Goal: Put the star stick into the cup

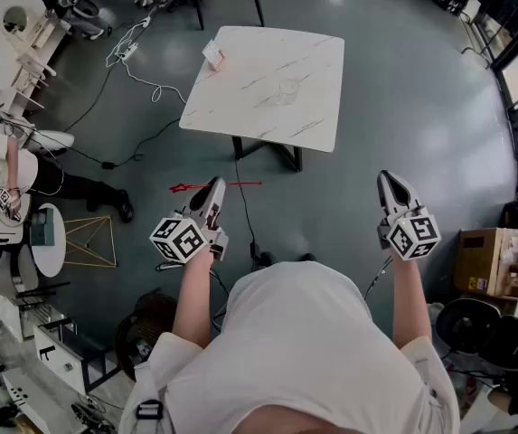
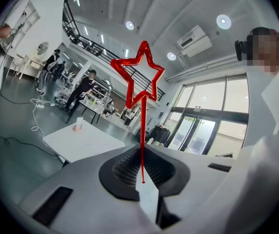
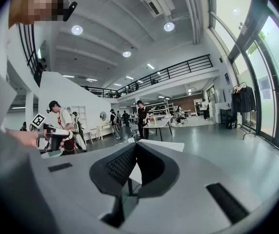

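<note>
Red star stick (image 2: 142, 130) pinched between left gripper (image 2: 143, 178) fingers; right gripper (image 3: 134, 147) fingers apparently closed, empty.

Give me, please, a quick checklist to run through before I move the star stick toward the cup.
1. Star stick clamped in the left gripper: ok.
2. Right gripper empty, jaws together: ok.
3. Cup standing on the table, bare surface around it: ok.
4. Cup within reach: not ok; the table lies well ahead of both grippers.
5. Stick aimed down at the cup: not ok; it lies crosswise in the head view.
</note>
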Tool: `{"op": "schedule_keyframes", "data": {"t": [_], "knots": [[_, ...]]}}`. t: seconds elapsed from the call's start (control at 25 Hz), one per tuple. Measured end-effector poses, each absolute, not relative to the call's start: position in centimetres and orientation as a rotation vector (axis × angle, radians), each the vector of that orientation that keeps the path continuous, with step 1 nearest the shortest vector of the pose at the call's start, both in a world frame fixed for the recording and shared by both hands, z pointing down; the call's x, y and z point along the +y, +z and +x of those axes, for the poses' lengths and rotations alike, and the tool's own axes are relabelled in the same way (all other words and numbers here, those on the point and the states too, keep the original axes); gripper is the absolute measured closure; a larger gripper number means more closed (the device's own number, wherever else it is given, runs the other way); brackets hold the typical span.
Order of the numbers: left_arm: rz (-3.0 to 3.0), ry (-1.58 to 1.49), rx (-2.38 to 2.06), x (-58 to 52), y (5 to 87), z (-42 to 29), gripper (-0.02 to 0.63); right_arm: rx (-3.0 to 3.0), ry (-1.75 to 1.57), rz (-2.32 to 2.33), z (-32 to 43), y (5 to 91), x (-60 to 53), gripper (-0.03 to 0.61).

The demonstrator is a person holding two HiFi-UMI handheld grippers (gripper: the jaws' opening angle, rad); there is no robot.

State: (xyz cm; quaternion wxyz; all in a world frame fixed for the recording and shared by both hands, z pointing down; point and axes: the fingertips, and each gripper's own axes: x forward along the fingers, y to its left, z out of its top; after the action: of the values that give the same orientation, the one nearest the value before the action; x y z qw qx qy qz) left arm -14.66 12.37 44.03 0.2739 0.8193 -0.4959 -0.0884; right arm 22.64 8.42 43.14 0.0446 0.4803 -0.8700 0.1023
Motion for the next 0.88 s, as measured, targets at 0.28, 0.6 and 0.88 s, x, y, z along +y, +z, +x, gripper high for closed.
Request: {"op": "schedule_keyframes", "data": {"t": [0.28,0.6,0.88], "knots": [[2.213,-0.239,-1.321,13.0,44.1,-14.6,0.591,-2.660,0.308,1.472,22.3,42.9,9.2,0.554],[2.213,-0.243,-1.300,13.2,44.5,-15.0,0.591,-2.654,0.330,1.485,21.8,42.8,9.8,0.552],[2.213,-0.228,-1.272,13.4,45.0,-16.4,0.591,-2.620,0.385,1.521,20.6,43.7,10.4,0.552]]}}
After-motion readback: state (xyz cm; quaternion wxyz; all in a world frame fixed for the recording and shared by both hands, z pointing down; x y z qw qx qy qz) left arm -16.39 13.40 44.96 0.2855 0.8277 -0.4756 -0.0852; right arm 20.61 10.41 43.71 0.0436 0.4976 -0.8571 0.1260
